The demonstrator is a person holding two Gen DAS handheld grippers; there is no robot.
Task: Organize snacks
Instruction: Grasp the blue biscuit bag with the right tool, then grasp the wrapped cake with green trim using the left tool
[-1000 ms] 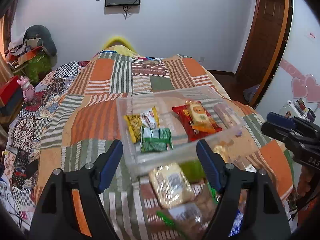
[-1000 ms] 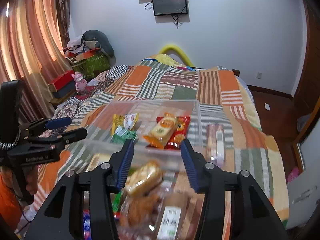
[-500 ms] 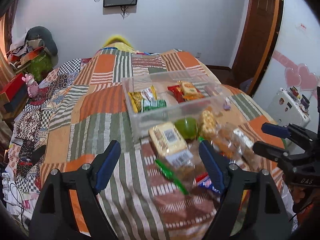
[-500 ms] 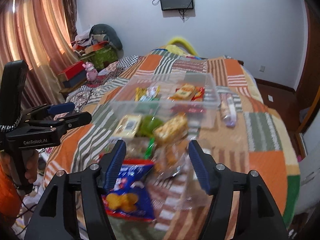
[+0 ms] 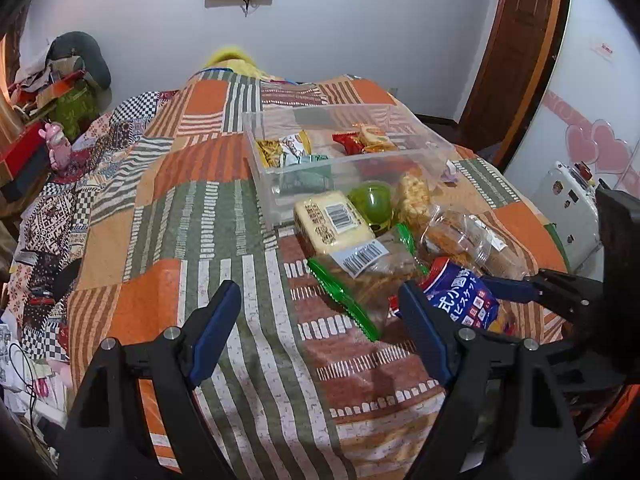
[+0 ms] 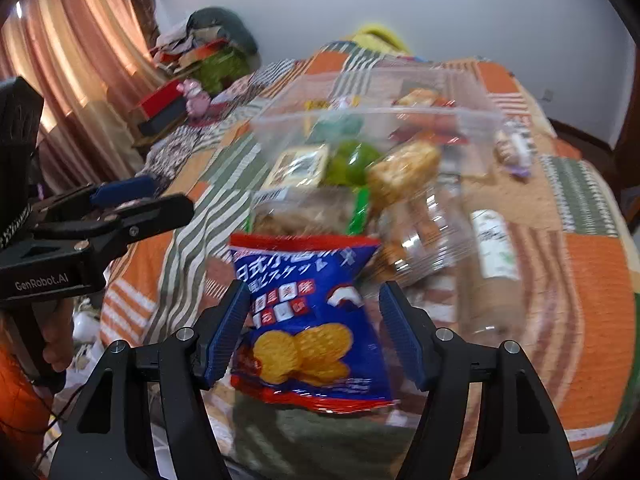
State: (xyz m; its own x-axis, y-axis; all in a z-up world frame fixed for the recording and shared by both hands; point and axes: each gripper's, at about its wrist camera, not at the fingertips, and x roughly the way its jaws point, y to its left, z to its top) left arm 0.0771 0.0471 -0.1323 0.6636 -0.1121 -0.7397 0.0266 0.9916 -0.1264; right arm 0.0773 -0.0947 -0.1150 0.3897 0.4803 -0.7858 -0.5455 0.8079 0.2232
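A clear plastic bin [image 5: 352,176] on the patchwork bed holds several snack packets. In front of it lies a pile: a yellow cake pack [image 5: 332,226], a green ball [image 5: 370,200], a clear bag with green edges [image 5: 368,276], clear cookie packs [image 5: 464,236] and a blue cracker bag [image 5: 460,296]. My left gripper [image 5: 320,328] is open and empty above the quilt, left of the pile. My right gripper [image 6: 314,332] is open, its jaws either side of the blue cracker bag [image 6: 308,320], not gripping it. The right gripper also shows in the left wrist view [image 5: 520,286].
A small wrapped snack [image 6: 516,148] lies on the quilt right of the bin. Cluttered shelves and a red box [image 5: 20,152] stand left of the bed, curtains [image 6: 72,60] behind. A wooden door [image 5: 516,52] and a white appliance [image 5: 568,208] stand on the right.
Both grippers have pulled back from the bin toward the near end of the bed. The right gripper has dropped low, so the blue cracker bag now sits between its jaws.
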